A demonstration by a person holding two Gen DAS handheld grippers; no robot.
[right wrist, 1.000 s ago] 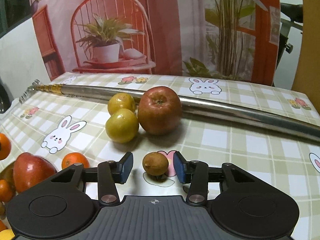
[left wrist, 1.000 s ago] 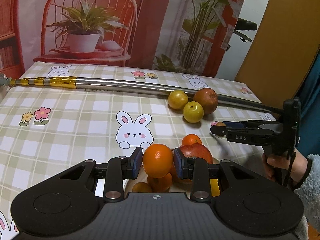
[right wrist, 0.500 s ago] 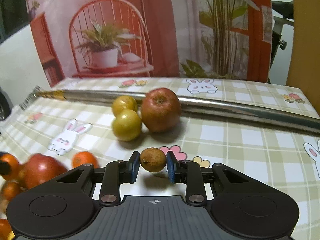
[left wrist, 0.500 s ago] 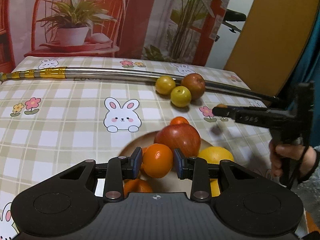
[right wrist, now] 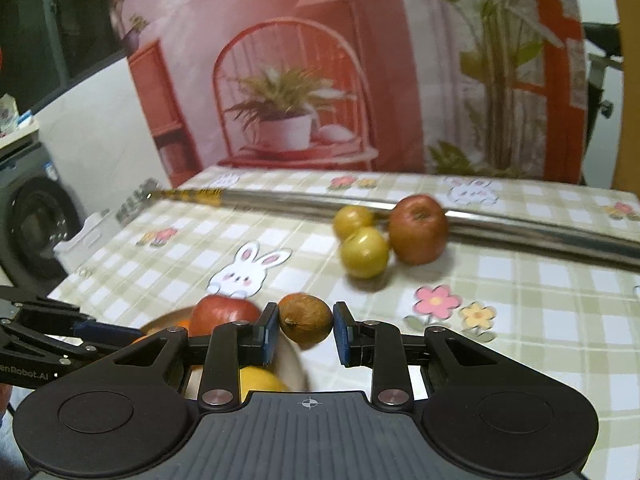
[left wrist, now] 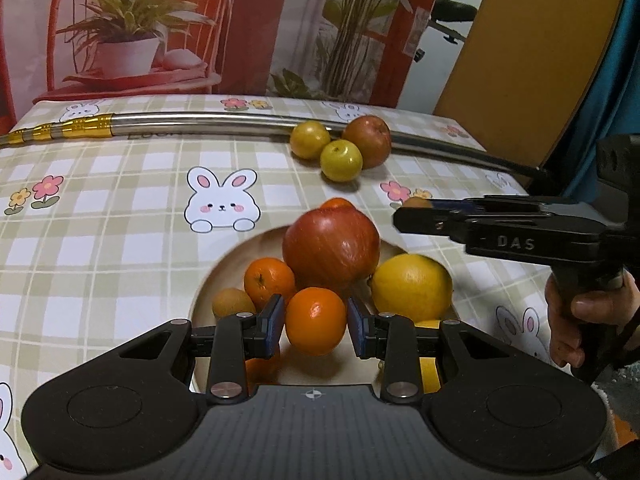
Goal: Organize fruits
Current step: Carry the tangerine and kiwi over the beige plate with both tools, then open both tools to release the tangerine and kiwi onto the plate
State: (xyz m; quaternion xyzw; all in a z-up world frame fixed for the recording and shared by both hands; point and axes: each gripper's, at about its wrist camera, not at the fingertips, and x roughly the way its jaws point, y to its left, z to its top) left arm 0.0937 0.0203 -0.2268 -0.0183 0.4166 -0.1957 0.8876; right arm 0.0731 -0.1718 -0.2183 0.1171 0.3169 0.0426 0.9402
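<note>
Fruit in a bowl at the near side, more fruit by a pole at the far side.

The bowl (left wrist: 224, 268) sits on the table (left wrist: 100, 216) and holds a big apple (left wrist: 331, 246) at the back, a lemon (left wrist: 412, 286) to its right, and a mandarin (left wrist: 269, 282) and a kiwi (left wrist: 233, 303) to its left. Behind the bowl lies a small mandarin (left wrist: 338, 203). Farther back, two plums (left wrist: 341, 160) and a second apple (left wrist: 367, 141) cluster against the pole (left wrist: 200, 123), which crosses the table from left to right.
</note>
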